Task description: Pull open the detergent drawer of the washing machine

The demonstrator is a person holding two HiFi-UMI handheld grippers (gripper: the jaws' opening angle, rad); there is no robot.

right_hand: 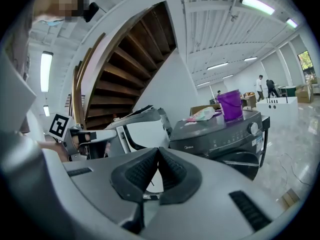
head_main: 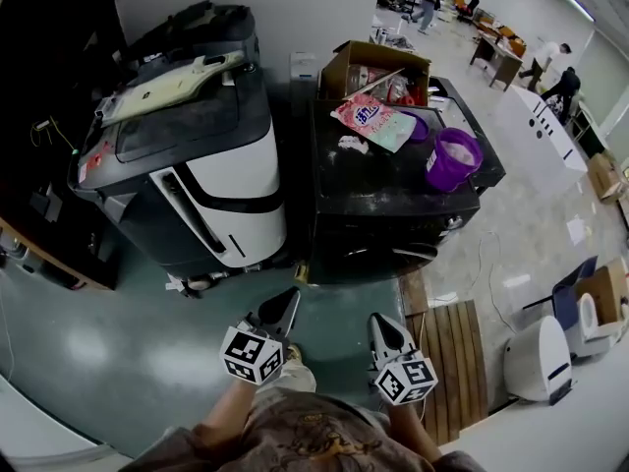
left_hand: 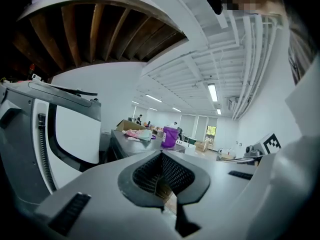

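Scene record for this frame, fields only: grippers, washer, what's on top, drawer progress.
left gripper: shut, empty, short of the machine
right gripper: shut, empty, short of the machine
washing machine: dark, ahead of both grippers
on top: purple bucket, pink bag, open cardboard box
drawer progress: not yet touched

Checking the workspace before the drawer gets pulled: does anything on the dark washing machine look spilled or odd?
Yes. The top of the dark washing machine is cluttered: a pink bag lies flat between an open cardboard box and a purple bucket, and whitish smears, possibly spilled powder, mark the surface beside the bag.
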